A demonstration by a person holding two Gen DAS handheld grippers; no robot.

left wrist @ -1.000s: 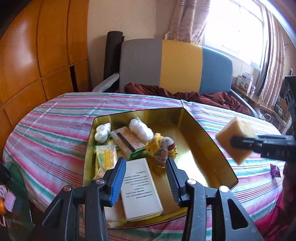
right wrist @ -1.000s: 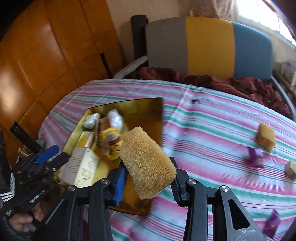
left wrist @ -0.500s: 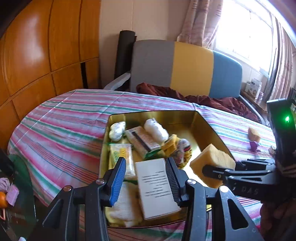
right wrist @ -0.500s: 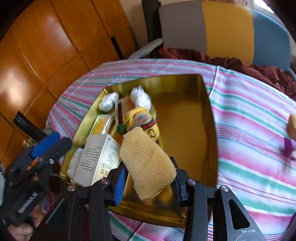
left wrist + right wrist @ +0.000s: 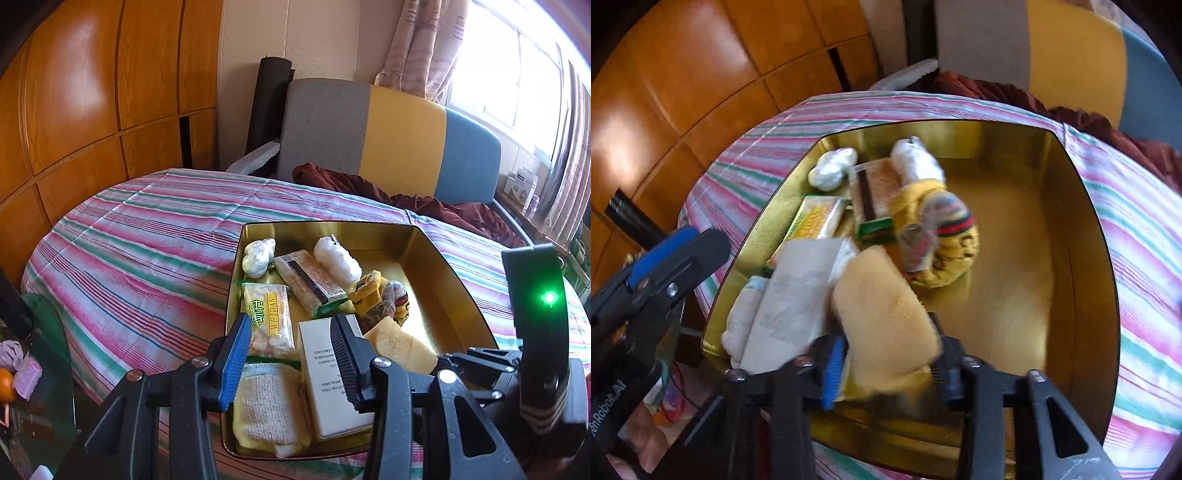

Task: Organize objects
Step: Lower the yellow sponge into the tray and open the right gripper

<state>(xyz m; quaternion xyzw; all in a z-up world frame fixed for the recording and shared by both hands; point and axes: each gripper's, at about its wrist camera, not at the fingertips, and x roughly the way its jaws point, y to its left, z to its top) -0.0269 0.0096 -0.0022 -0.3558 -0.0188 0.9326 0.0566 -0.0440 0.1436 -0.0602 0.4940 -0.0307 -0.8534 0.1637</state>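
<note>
A gold tin box (image 5: pixel 439 269) (image 5: pixel 1082 258) sits on the striped tablecloth and holds several items. My right gripper (image 5: pixel 890 354) is shut on a yellow sponge (image 5: pixel 886 317) and holds it low inside the box, next to a white carton (image 5: pixel 798 299) and a yellow striped sock bundle (image 5: pixel 942 236). The sponge also shows in the left wrist view (image 5: pixel 399 349). My left gripper (image 5: pixel 288 354) is open and empty, above the box's near edge over the white carton (image 5: pixel 332 384) and a folded cloth (image 5: pixel 269 410).
The box also holds two white wrapped lumps (image 5: pixel 258 254), a snack packet (image 5: pixel 267 314) and a wrapped bar (image 5: pixel 310 280). A grey, yellow and blue sofa (image 5: pixel 388 133) with a maroon cloth stands behind the table. Wooden panels (image 5: pixel 92 92) are on the left.
My right gripper has carried the sponge from above the table's right side down into the box. My left gripper has stayed open and shifted slightly left.
</note>
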